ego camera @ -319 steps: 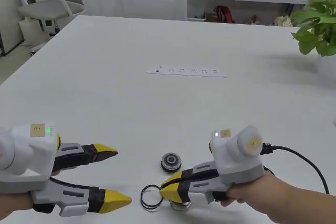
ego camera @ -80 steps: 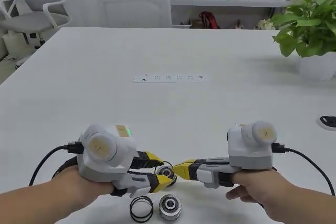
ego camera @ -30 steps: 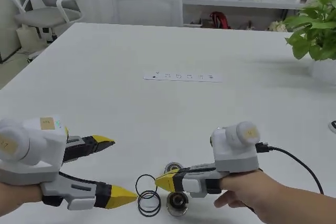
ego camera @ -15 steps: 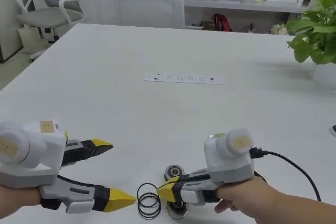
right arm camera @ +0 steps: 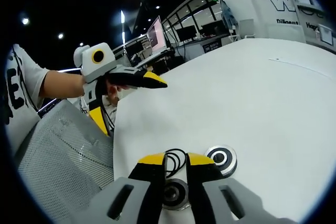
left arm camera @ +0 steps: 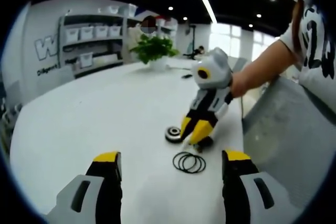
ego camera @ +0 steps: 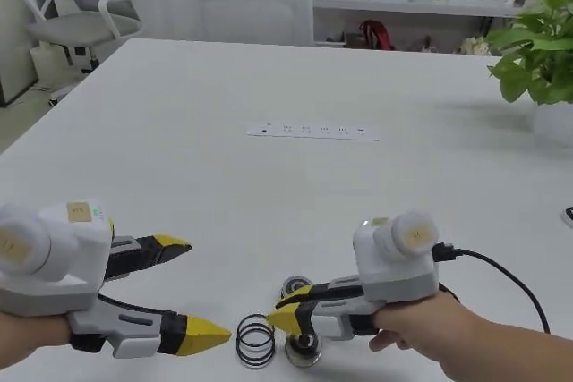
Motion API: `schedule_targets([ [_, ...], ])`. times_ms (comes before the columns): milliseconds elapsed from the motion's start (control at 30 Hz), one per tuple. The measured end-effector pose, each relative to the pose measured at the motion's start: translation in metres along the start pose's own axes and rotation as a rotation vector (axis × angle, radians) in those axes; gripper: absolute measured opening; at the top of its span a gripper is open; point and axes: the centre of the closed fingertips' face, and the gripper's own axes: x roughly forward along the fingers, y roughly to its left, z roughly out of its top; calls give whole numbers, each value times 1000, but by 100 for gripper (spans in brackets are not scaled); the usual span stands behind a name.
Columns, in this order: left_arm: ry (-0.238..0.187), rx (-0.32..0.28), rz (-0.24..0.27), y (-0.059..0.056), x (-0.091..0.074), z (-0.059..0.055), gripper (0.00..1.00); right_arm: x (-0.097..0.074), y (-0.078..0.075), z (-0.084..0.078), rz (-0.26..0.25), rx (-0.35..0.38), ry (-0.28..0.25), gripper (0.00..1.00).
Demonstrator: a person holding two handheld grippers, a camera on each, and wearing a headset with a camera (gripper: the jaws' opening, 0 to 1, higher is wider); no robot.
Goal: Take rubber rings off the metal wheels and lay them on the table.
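Several black rubber rings lie in a loose overlapping pile on the white table, also seen as rings and rings. One metal wheel rests flat just beyond them. A second wheel lies under my right gripper, whose jaws are almost together with nothing between the tips. In the right gripper view this wheel shows below the narrow gap, and the other wheel sits to the right. My left gripper stands wide open left of the rings, holding nothing.
A white power strip lies mid-table. A potted plant stands at the far right edge. The right gripper's black cable trails right. Chairs and shelves stand beyond the far edge.
The right gripper has shifted from beside the rings to over the near wheel. A ring that hung at its tip one second ago now lies on the pile. The left gripper stays open.
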Motion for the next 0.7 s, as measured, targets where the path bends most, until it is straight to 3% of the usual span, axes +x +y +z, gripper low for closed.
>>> schedule_targets([
  [300,10,-4,-22,0,9,3,76,-21,-12,16,-28,13,-68,14],
  [700,2,-1,-36,9,31,15,72,-42,-42,16,-102,10,-102,20],
])
